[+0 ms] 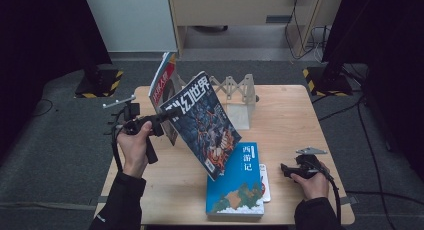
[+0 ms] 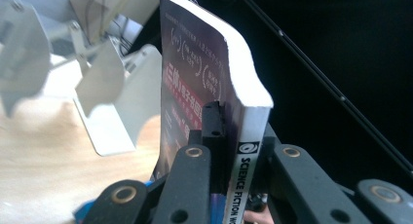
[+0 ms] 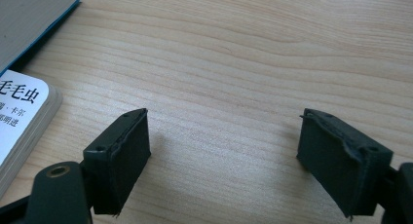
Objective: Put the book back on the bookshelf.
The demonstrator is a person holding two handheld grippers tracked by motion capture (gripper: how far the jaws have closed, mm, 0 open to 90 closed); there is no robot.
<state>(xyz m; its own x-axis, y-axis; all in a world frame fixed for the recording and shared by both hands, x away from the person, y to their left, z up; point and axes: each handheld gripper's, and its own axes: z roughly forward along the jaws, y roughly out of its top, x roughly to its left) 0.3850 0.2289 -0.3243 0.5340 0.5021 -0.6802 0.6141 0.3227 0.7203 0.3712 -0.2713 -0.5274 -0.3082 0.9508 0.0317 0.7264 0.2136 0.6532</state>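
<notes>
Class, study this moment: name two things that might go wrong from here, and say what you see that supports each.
1. The left gripper pinches the magazine only near its spine corner; tilted in mid-air, it may sag or slip.
2. Swung towards the white rack, it might knock the red magazine leaning there.

I see a pale wood-grain bench [image 3: 243, 53] with a smooth matt finish. My right tool [image 3: 221, 160] has matt black pads [image 3: 129, 151], rough and frayed along their edges. The magazine [image 1: 202, 122] in my left tool [image 2: 229, 136] has a glossy paper cover; the blue book [image 1: 237, 185] looks satin.
</notes>
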